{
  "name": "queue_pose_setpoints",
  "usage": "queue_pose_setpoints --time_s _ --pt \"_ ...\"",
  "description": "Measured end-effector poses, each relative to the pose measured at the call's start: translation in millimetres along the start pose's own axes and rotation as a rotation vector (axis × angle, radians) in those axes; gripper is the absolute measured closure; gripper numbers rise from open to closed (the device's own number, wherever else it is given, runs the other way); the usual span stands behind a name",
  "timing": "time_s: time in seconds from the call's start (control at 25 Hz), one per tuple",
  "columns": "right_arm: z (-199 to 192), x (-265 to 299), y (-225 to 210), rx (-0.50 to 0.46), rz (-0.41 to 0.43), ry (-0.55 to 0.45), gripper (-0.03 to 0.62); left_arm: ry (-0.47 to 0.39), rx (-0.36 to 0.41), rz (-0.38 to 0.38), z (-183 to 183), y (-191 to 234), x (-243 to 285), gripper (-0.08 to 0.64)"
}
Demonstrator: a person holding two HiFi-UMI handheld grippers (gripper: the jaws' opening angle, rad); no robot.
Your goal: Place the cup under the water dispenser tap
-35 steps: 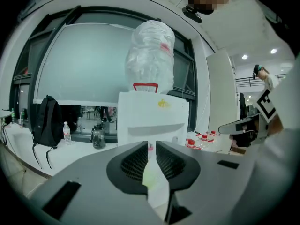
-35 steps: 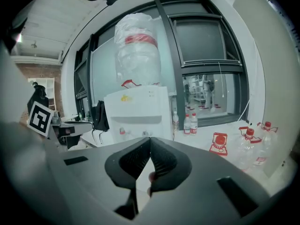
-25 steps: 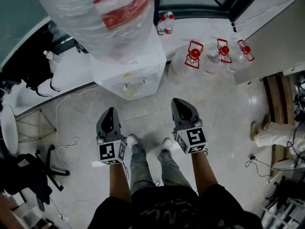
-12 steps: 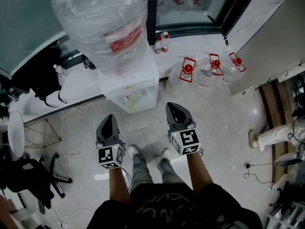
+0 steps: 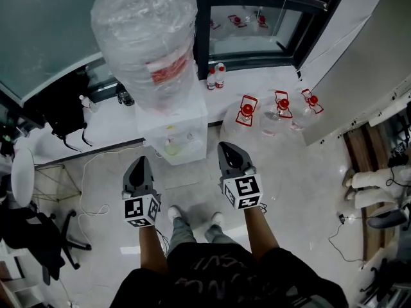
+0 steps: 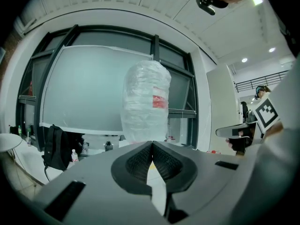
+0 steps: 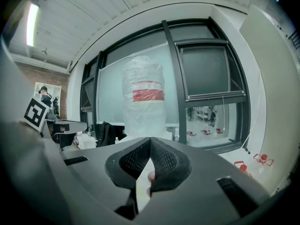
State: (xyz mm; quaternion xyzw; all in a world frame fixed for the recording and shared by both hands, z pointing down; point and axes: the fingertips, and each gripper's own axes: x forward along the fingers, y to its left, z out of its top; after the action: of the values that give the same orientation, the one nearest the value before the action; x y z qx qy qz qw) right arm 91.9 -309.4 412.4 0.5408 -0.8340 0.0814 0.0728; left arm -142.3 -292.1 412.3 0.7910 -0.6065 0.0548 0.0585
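The white water dispenser stands ahead of me with a plastic-wrapped bottle on top. A pale greenish cup appears to sit in its front recess below the taps. My left gripper hangs in front of the dispenser, slightly left of it, shut and empty. My right gripper is level with it on the right, also shut with nothing held. In the left gripper view the jaws meet below the wrapped bottle. The right gripper view shows the same: jaws closed, bottle beyond.
Empty water jugs with red handles lie on the floor right of the dispenser, two small bottles behind it. A black bag and a cable are at the left, an office chair nearer. A person's legs show far right.
Both grippers have risen, still shut and side by side. The head view has tilted up, so the whole wrapped bottle and the window behind it show.
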Motion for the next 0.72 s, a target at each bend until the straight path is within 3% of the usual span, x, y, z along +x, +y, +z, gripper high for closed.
queue_pose_setpoints --time_s 0.72 --pt "39 -27 9 -0.069 0.073 -0.079 0.578 -0.104 0.012 0.045 44 -12 -37 0.545"
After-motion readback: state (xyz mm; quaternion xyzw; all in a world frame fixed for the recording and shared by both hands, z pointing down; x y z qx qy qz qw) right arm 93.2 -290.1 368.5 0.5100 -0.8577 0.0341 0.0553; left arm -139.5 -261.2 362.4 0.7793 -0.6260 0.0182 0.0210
